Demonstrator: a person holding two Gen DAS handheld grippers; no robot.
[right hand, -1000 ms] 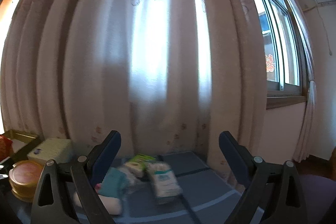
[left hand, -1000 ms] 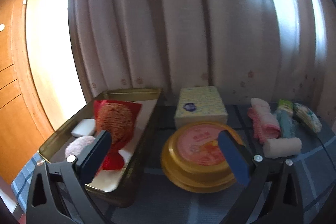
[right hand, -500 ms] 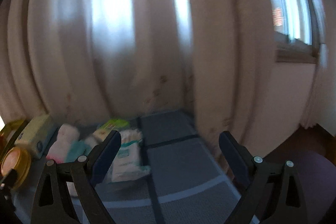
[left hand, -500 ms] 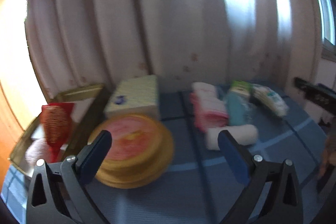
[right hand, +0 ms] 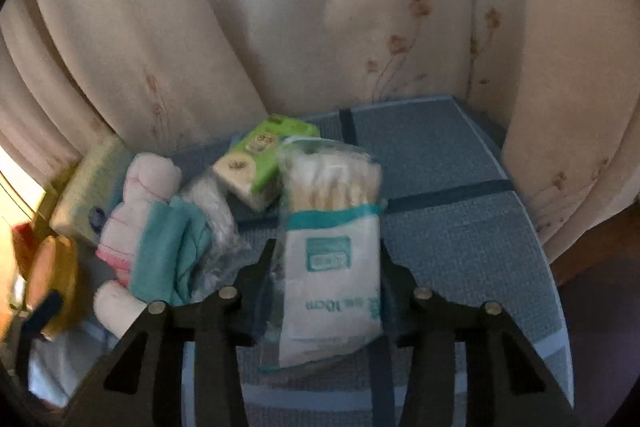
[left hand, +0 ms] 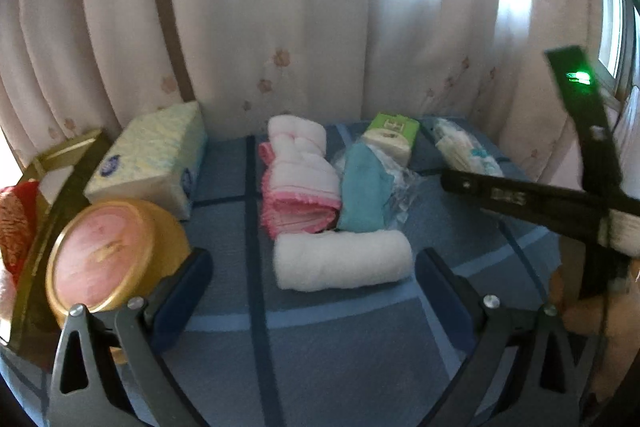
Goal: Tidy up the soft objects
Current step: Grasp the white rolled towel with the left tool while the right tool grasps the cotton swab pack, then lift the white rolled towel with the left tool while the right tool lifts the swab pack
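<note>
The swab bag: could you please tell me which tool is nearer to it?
Right. The right tool is closed around the swab bag; the left tool hangs open by the white roll, away from it.

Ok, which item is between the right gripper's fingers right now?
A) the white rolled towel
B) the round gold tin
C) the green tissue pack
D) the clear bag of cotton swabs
D: in the right wrist view, the right gripper has its fingers pressed against both sides of the clear bag of cotton swabs; the left gripper is open and holds nothing.
</note>
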